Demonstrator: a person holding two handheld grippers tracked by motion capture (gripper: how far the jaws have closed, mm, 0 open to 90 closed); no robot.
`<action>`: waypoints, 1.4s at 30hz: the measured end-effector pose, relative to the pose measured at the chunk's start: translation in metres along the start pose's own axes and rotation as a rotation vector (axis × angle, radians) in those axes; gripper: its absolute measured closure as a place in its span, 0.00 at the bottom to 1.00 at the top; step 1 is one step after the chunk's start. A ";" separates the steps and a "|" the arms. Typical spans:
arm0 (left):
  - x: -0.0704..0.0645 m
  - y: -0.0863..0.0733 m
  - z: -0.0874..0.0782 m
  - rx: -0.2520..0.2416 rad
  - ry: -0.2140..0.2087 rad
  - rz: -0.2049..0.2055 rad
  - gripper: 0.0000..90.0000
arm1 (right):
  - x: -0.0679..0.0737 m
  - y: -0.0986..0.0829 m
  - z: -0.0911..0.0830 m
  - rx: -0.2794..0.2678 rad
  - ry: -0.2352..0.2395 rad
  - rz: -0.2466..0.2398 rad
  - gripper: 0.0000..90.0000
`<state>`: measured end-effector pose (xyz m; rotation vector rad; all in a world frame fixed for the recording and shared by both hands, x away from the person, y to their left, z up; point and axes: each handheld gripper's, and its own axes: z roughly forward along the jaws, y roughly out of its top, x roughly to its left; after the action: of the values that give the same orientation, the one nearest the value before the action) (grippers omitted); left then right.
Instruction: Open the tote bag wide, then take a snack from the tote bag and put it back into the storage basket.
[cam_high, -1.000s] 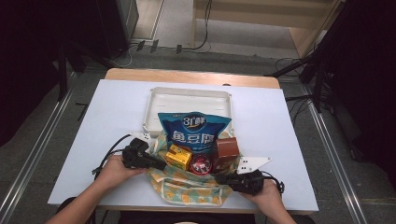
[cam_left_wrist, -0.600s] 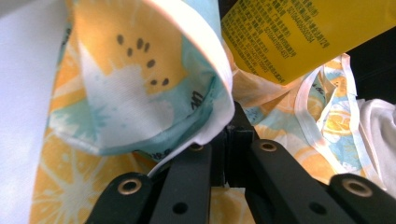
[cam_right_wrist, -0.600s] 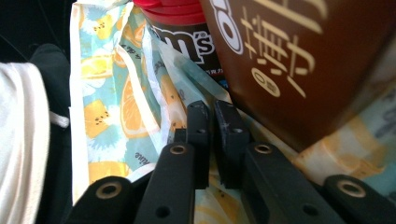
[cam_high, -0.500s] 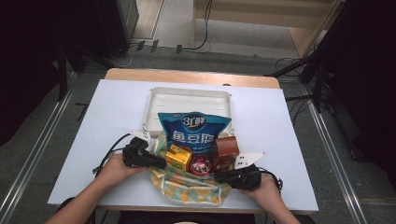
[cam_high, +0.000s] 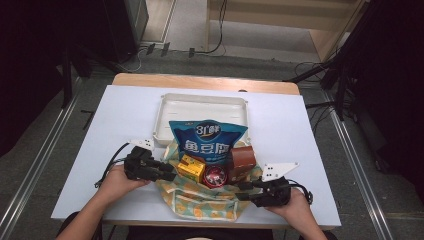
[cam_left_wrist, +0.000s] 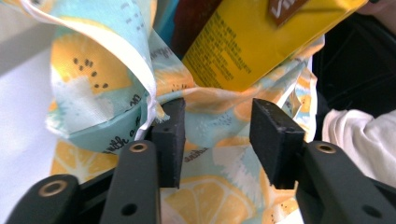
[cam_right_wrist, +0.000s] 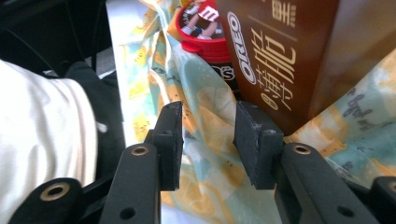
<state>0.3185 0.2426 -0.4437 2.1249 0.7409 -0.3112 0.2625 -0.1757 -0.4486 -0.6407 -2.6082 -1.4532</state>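
Note:
A lemon-print cloth bag (cam_high: 200, 202) lies open at the table's near edge. On it sit a blue snack bag (cam_high: 207, 142), a yellow box (cam_high: 192, 167), a red-lidded candy tub (cam_high: 216, 177) and a brown Oreo box (cam_high: 242, 162). My left gripper (cam_high: 169, 175) is at the bag's left edge. In the left gripper view, my left gripper (cam_left_wrist: 217, 135) is open astride a fold of cloth (cam_left_wrist: 93, 65) below the yellow box (cam_left_wrist: 261, 42). My right gripper (cam_high: 243, 192) is at the bag's right edge. The right gripper view has my right gripper (cam_right_wrist: 208, 140) open over cloth (cam_right_wrist: 364, 126), beside the Oreo box (cam_right_wrist: 289, 56) and the tub (cam_right_wrist: 201, 28).
A cream tray (cam_high: 200, 97) stands behind the snack bag at mid-table. White tabletop (cam_high: 115, 120) spreads to both sides. The table's near edge runs just below the bag. A white sleeve (cam_right_wrist: 42, 116) is close to my right gripper.
Both grippers stay at the bag's edges. The right one has shifted only slightly; the left is nearly still.

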 end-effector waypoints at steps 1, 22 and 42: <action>0.000 0.000 -0.001 -0.005 0.001 -0.001 0.58 | 0.000 0.000 -0.001 0.000 0.001 0.006 0.67; -0.008 0.010 -0.022 -0.050 0.075 0.018 0.43 | -0.015 -0.004 -0.039 -0.074 -0.156 0.108 0.55; -0.014 0.040 -0.050 -0.115 0.128 0.067 0.44 | -0.027 -0.003 -0.045 -0.101 -0.250 0.173 0.49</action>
<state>0.3293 0.2581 -0.3810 2.0696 0.7412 -0.0952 0.2800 -0.2235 -0.4341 -1.0970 -2.5854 -1.5478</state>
